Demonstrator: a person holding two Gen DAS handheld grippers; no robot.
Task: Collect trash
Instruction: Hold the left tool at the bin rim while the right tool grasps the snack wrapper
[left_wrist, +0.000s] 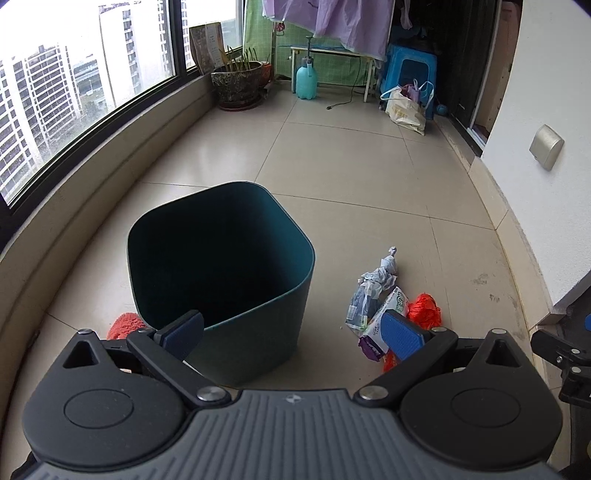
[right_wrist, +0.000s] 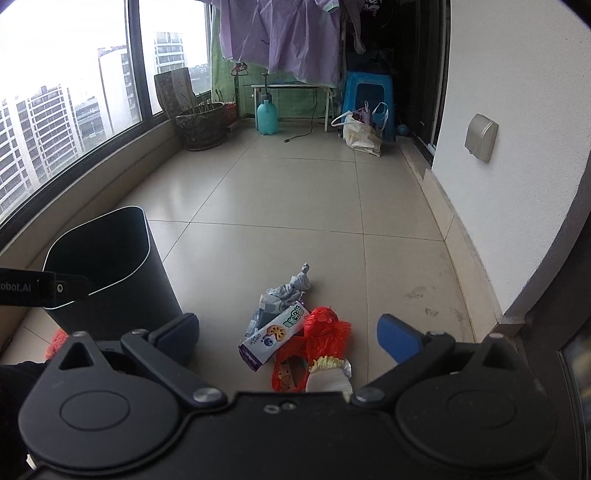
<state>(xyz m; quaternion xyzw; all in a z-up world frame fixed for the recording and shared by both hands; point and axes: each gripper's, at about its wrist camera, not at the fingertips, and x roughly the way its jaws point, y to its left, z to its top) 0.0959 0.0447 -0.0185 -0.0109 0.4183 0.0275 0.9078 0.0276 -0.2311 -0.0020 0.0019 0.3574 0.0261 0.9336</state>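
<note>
we hold both grippers low over the tiled balcony floor (right_wrist: 295, 206), and nothing has been picked up yet as far as these views show. the left gripper (left_wrist: 293, 334) is spread wide and empty, its fingers framing the near rim of the dark green trash bin (left_wrist: 221, 258), which stands upright with its mouth open. the bin's inside is too dark to tell whether anything lies in it. the right gripper (right_wrist: 288, 334) is also spread wide and empty, hanging above the litter pile.

the trash lies on the floor just right of the bin: a crumpled grey plastic bag (right_wrist: 288, 288) farthest from us, a white snack wrapper (right_wrist: 275, 334) touching it, an orange mesh net (right_wrist: 325, 325) against the wrapper, and a white bundle (right_wrist: 328, 376) nearest us, partly hidden by the gripper body. another orange scrap (left_wrist: 123, 325) peeks out at the bin's left foot.

the step in hand looks like the first pick. to do it well, we should lower the right gripper straight onto one piece, probably the mesh net since it sits between the fingers, and close on its bulk, not on a loose edge. the net may snag the wrapper, so we lift slowly. the left gripper can steady the bin's rim so that it does not tip.
</note>
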